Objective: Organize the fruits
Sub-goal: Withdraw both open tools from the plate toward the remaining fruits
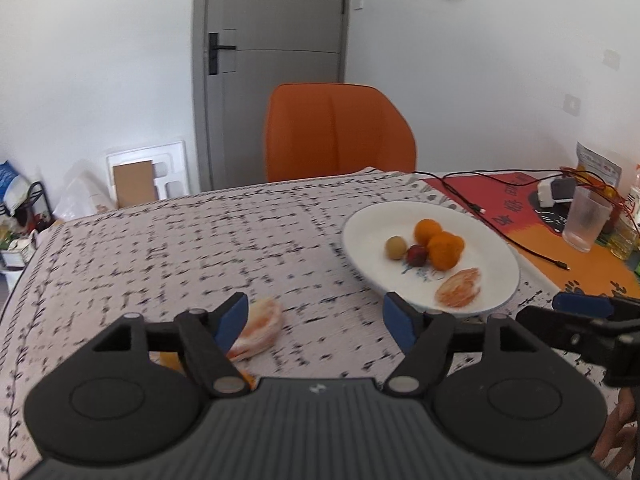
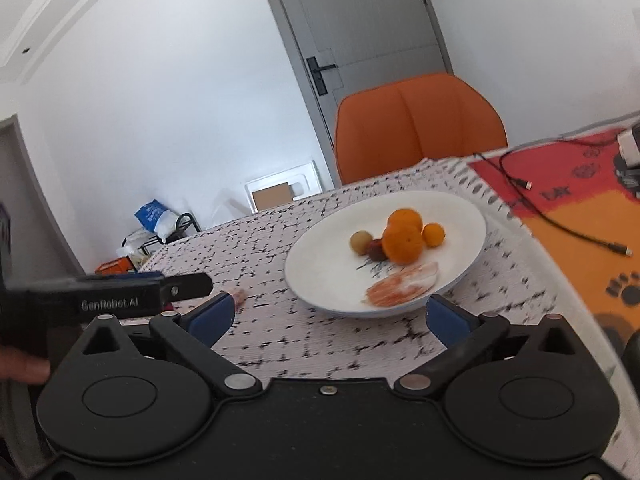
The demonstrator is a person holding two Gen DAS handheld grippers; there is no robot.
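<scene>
patterned tablecloth (image 1: 200, 240) fronts orange chair (image 1: 336, 132), grey door (image 1: 276, 40).

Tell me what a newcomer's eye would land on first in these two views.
First, the white plate right of centre on the black-and-white patterned tablecloth, holding oranges, two small darker fruits and a peeled citrus piece. Next, the bright orange chair behind the table, before a grey door. Nearer, another peeled citrus piece lies on the cloth off the plate, beside the open left gripper.

White plate (image 1: 362, 236), orange chair (image 1: 336, 132) — tablecloth (image 1: 200, 232) pale, seemingly black-flecked — blurred.
</scene>
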